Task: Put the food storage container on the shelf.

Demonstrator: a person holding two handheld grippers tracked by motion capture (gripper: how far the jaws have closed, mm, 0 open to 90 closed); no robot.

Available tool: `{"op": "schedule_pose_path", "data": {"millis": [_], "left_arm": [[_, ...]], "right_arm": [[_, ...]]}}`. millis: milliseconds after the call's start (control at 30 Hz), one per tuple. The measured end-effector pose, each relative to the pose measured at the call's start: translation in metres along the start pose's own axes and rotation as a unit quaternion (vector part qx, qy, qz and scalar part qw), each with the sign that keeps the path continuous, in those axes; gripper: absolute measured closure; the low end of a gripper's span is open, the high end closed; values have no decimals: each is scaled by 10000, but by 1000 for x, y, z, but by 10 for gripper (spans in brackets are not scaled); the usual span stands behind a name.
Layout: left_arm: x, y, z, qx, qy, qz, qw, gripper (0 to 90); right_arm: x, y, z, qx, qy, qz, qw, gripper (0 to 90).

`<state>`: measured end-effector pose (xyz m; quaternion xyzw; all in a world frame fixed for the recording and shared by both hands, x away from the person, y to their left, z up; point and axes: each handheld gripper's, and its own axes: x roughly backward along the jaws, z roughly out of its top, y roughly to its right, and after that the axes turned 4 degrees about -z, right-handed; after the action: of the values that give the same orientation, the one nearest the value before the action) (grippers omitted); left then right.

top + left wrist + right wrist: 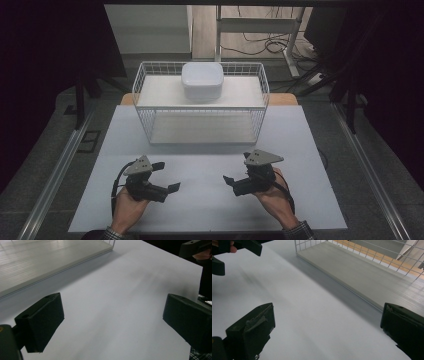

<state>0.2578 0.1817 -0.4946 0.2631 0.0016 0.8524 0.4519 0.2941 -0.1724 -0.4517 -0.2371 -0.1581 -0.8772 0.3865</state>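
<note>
The place looks like a lab or test room set up for recording. A white table [300, 200] stands between metal rails [55, 175] on a grey carpeted floor [385, 150], ringed by black curtains [45, 75]. Behind it, loose cables [265, 45] trail past a desk frame [295, 35] (its legs pale metal) on wood flooring.
</note>
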Motion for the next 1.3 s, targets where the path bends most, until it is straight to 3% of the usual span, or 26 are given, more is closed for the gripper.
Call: {"op": "schedule_pose_path", "data": {"millis": [400,800,1067,1300], "left_arm": [[20,-3,-20,153,-98,257,9995,34],[36,-4,-40,219,-174,557,9981,33],[47,-7,-52,316,-238,753,9964,33],[54,-8,-61,363,-328,881,9949,32]], "right_arm": [[18,6,-19,-161,-55,-97,9998,0],[49,25,-48,-436,-45,-631,9970,0],[59,31,-70,-577,-247,-848,9944,0],[62,30,-87,-674,-395,-870,9931,0]]}}
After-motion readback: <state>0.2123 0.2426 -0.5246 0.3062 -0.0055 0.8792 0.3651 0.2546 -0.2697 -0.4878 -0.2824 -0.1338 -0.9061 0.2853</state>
